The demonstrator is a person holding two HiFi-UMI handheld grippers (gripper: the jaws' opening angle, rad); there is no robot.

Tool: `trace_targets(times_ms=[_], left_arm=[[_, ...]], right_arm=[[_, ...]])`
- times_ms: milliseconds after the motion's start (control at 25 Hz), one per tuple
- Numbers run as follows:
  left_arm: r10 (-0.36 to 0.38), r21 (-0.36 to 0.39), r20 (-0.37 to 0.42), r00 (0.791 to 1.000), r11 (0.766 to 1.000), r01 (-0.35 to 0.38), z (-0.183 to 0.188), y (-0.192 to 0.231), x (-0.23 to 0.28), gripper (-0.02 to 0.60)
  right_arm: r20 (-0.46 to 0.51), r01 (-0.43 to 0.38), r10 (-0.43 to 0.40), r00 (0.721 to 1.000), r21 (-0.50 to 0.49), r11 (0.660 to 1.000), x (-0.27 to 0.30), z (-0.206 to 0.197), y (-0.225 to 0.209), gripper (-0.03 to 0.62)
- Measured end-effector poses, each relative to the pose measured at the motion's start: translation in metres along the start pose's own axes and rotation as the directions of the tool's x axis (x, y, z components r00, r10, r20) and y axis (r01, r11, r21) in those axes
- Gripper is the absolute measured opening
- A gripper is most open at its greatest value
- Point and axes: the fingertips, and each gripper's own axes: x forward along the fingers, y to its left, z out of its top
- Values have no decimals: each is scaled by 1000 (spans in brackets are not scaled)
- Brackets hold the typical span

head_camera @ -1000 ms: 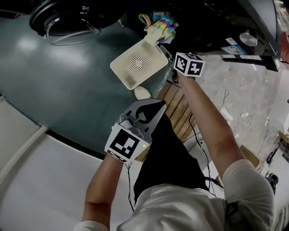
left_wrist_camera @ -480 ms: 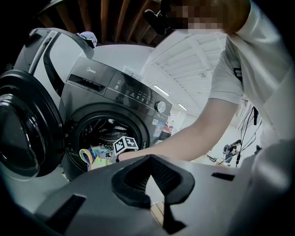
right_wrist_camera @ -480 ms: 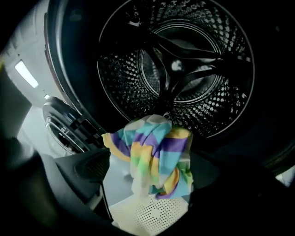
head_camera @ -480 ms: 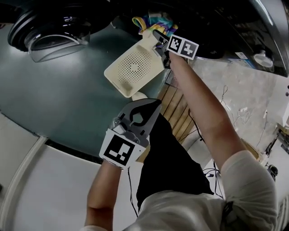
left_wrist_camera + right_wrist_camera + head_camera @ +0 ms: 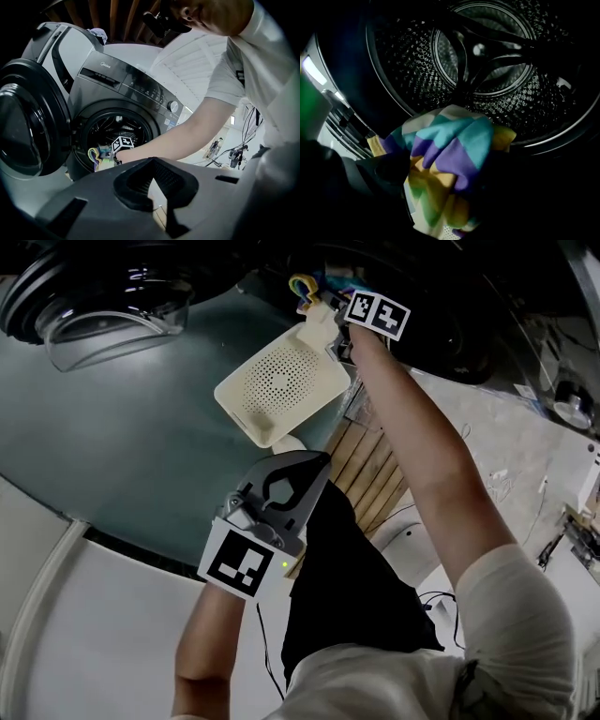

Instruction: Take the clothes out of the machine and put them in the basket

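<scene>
A cloth in purple, teal and yellow patches [image 5: 450, 154] hangs at the mouth of the grey washing machine [image 5: 126, 86]; it also shows as the cloth [image 5: 307, 287] and the cloth [image 5: 97, 157]. My right gripper [image 5: 440, 187] has reached it. Its jaws have just been opening and stand wide, with the cloth between them. The marker cube [image 5: 378, 313] tops the right gripper [image 5: 330, 307]. Below the mouth sits the white perforated basket [image 5: 281, 381]. My left gripper [image 5: 314, 465] hangs back, shut and holding nothing.
The round machine door [image 5: 103, 306] is swung open to the left, seen also as the door [image 5: 23, 126]. The steel drum [image 5: 487, 61] behind the cloth looks bare. Wooden slats [image 5: 370, 465] and cables [image 5: 487, 484] lie on the floor to the right.
My right gripper has moved up and left in the head view, onto the cloth at the machine's mouth. The left gripper has drifted slightly down and left.
</scene>
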Motion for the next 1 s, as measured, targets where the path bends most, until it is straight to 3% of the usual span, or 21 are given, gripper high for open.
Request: trace_targets(times_ms=[280,320,440,600,1000], left_arm=[[5,-16,2,1000,1000,-5,-10,6,2,-2],[8,-17,3,1000,1000,-8,-12,7,1,-2],[16,-22,7,1000,1000,-16,-19,7,-2,-2],[30,-29,9,1000,999,-30,-25,5,-7,-2],[48,-18,24,999,999,-48,-22,-18,-22,-2]], right_arm=[[-56,67,-69,996,-34,997,21,-4,-13,527],[-54,70,-72,996,-35,997,21,-4,-14,498],[-46,60,-62,997,-36,998,18,-3,-16,300],[-49,34,-37,998,-56,998,13,-5,-17,209],[50,-1,9,999,-145,989,-32,9,-2,170]])
